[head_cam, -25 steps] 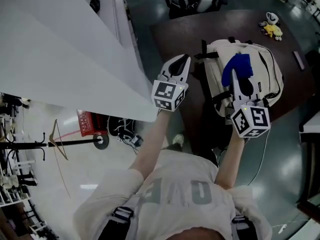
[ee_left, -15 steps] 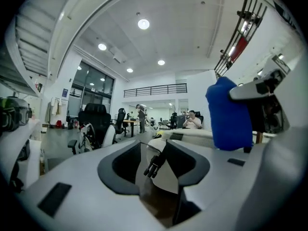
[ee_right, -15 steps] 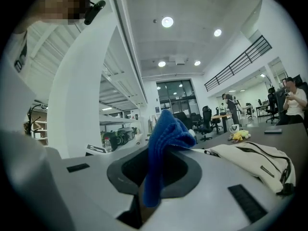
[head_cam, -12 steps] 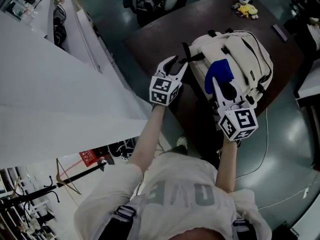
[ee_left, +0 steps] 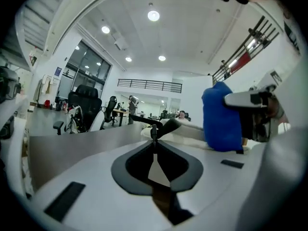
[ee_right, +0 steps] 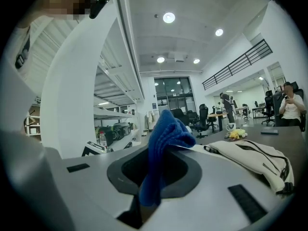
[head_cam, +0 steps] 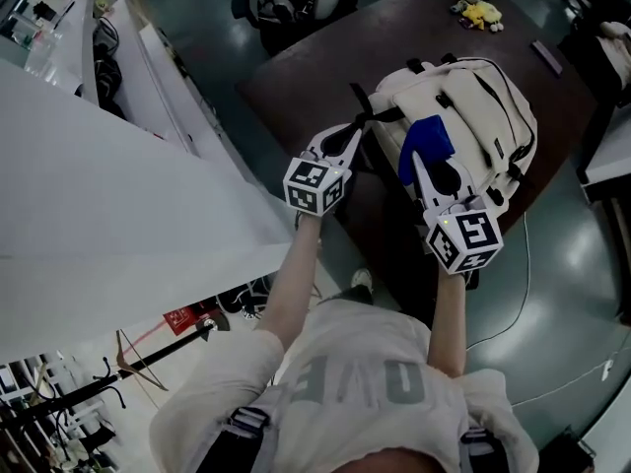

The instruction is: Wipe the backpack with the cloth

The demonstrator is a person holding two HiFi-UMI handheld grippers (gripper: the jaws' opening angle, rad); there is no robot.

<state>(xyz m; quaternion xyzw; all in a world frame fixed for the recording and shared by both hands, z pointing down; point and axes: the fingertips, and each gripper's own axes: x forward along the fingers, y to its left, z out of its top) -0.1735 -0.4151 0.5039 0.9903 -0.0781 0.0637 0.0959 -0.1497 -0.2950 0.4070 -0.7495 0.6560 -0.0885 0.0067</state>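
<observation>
The right gripper (head_cam: pixel 418 166) is clenched on a bright blue, nubbly cloth (ee_right: pixel 162 134). The cloth stands up in a fold between the jaws and droops over their tips. Just beyond and below those tips lies the cream fabric backpack (head_cam: pixel 485 95) with black straps and zips, flat on the dark brown table (head_cam: pixel 296 62). In the right gripper view its body spreads away to that gripper's right.

The left gripper (ee_left: pixel 154 130) is off to the right gripper's left, at the bag's near corner, with its jaws pressed together. A black backpack strap (ee_left: pixel 168 125) crosses right at their tips — whether it is nipped between them or only lies behind them, I cannot tell.

The step in hand looks like the start of a wipe, with the cloth gripped and poised over the near side of the bag. The next move would be to lower the cloth until it lies against the fabric, then draw it across the panel. The left gripper would steady the bag so it does not slide.

The point where cloth meets backpack is covered by the right gripper in the head view, so contact is unsettled. The bag's far flank curves out of sight. Well beyond it sit a small yellow soft toy (head_cam: pixel 478 13) and a dark flat object (head_cam: pixel 548 57), which is too small to identify.
</observation>
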